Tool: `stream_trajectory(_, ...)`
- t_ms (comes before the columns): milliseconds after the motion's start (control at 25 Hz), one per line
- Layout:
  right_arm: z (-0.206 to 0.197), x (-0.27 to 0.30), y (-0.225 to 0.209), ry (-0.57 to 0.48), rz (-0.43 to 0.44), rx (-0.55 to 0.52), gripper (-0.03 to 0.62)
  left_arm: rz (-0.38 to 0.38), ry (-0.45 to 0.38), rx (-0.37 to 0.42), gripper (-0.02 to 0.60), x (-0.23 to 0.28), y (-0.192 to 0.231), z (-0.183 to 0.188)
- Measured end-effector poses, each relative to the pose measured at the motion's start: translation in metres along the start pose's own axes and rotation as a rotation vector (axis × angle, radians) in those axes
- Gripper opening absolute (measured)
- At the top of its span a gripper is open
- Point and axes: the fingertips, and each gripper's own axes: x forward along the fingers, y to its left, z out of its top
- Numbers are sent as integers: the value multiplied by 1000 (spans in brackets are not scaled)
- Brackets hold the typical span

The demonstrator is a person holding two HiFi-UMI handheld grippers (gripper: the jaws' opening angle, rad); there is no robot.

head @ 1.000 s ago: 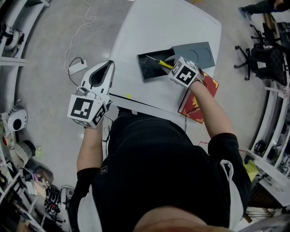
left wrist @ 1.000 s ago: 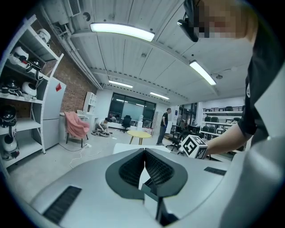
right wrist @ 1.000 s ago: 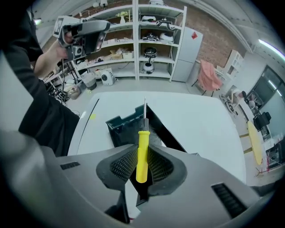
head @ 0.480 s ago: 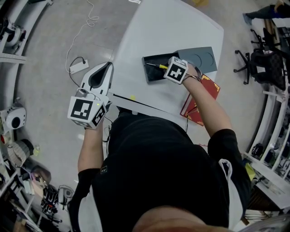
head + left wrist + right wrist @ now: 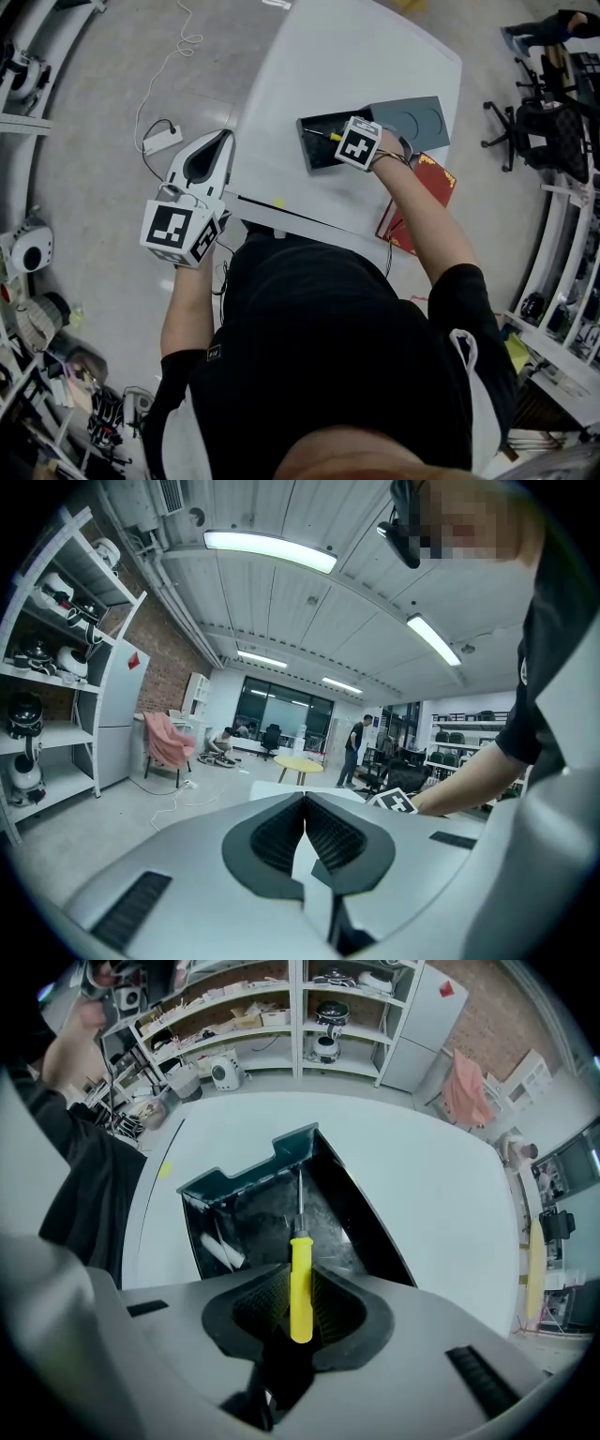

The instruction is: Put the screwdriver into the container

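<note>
Gripping yellow-handled screwdriver (image 5: 300,1274), right tool (image 5: 300,1294) above black rectangular container (image 5: 367,1227)

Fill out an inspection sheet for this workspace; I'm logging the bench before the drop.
Surface: white table, with a small yellow scrap near its front edge.
Job's things: screwdriver pointing into the open black container, not yet released.
Clutter: grey lid beside the container; red book at the table's edge.
Grippers: right gripper fingers shut on the screwdriver; left gripper fingers shut, empty, off the table.
Cables: white cable and power strip on the floor.
Surroundings: office chairs, shelving.
</note>
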Motion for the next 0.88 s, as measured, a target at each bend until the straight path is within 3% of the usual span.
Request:
stream_trajectory(200, 3, 1, -2, -8, -22, 24, 111, -19, 1, 0, 16, -9, 3, -1)
stream_trajectory(400, 12, -16, 2, -101, -33, 115, 121, -40, -2, 1, 15, -24, 16, -2)
stream_trajectory(600, 12, -51, -10, -230, -150, 227, 121, -93, 16, 14, 15, -29, 24, -7)
stream_trajectory(880, -8, -95, 1, -347, -235, 353, 101, -154, 10, 63, 15, -27, 10, 5)
